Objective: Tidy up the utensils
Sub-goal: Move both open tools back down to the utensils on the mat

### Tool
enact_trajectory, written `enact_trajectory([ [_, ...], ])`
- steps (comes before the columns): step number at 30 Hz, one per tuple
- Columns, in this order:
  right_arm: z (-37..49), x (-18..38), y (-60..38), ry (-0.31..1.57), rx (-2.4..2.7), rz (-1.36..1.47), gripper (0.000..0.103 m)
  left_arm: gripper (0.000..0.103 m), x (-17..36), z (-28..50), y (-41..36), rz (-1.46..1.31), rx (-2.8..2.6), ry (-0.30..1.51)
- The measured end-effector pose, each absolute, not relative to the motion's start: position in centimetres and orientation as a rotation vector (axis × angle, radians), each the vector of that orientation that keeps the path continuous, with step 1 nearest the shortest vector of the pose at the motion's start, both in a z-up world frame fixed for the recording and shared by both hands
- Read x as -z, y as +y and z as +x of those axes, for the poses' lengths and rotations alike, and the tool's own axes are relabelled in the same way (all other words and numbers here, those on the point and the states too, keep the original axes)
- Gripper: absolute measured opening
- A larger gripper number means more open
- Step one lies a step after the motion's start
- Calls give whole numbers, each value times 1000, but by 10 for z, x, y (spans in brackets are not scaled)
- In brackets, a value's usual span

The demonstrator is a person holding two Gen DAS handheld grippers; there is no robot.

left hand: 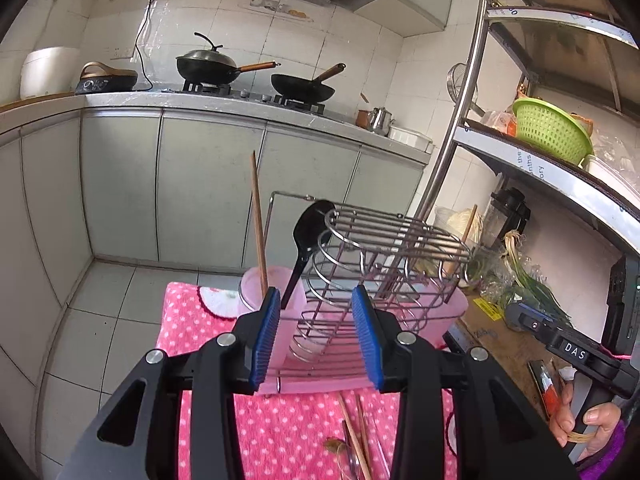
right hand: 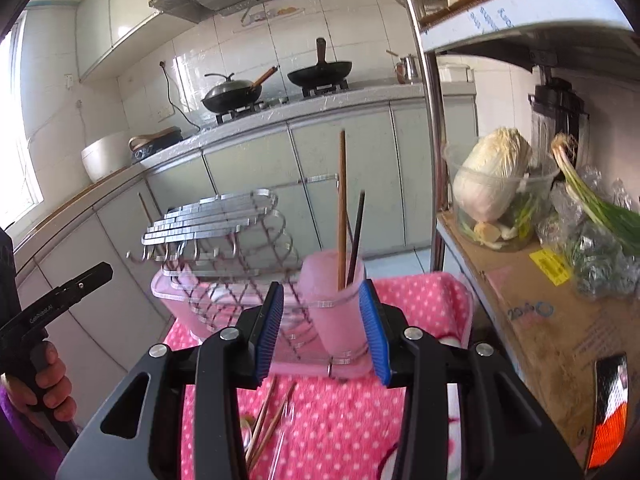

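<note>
A wire utensil rack (left hand: 376, 264) with a pink tray and a pink cup (left hand: 276, 300) stands on a pink dotted cloth (left hand: 288, 432). The cup holds a wooden chopstick (left hand: 259, 224) and a black spoon (left hand: 308, 240). In the right wrist view the cup (right hand: 332, 308) holds a wooden chopstick (right hand: 342, 208) and a dark stick (right hand: 357, 236). Loose chopsticks (left hand: 356, 436) lie on the cloth in front; they also show in the right wrist view (right hand: 268, 420). My left gripper (left hand: 320, 336) is open and empty before the rack. My right gripper (right hand: 324, 332) is open and empty, its pads either side of the cup.
A metal shelf (left hand: 532, 168) stands at the right with a green colander (left hand: 552, 128), a cabbage (right hand: 492, 176) in a bowl and green onions (right hand: 592, 196). Woks (left hand: 216, 64) sit on the stove at the far counter. Tiled floor lies to the left.
</note>
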State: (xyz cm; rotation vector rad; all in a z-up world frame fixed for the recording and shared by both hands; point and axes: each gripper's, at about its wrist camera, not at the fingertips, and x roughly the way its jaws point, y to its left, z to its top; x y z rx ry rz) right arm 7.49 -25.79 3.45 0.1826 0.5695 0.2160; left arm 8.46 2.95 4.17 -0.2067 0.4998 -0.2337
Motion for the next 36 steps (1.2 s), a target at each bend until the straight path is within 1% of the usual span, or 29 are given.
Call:
enact_trajectory([
  [8, 54, 6, -252, 703, -239, 200, 40, 37, 0, 73, 21, -245, 302, 686],
  [15, 47, 41, -252, 818, -246, 222, 40, 36, 58, 78, 1, -297, 354, 911],
  [22, 42, 59, -256, 865, -248, 253, 40, 36, 100, 92, -15, -314, 341, 1074],
  [29, 42, 68, -261, 888, -252, 277, 40, 36, 125, 110, -29, -290, 315, 1172],
  [31, 44, 72, -262, 901, -253, 284, 40, 32, 131, 114, -33, -294, 307, 1195],
  [33, 46, 74, -262, 909, -255, 290, 40, 32, 134, 117, -35, -292, 303, 1204],
  [35, 47, 75, -262, 919, -262, 294, 40, 29, 138, 119, -37, -288, 297, 1210],
  [36, 48, 76, -261, 925, -267, 295, 40, 22, 140, 120, -38, -285, 297, 1216],
])
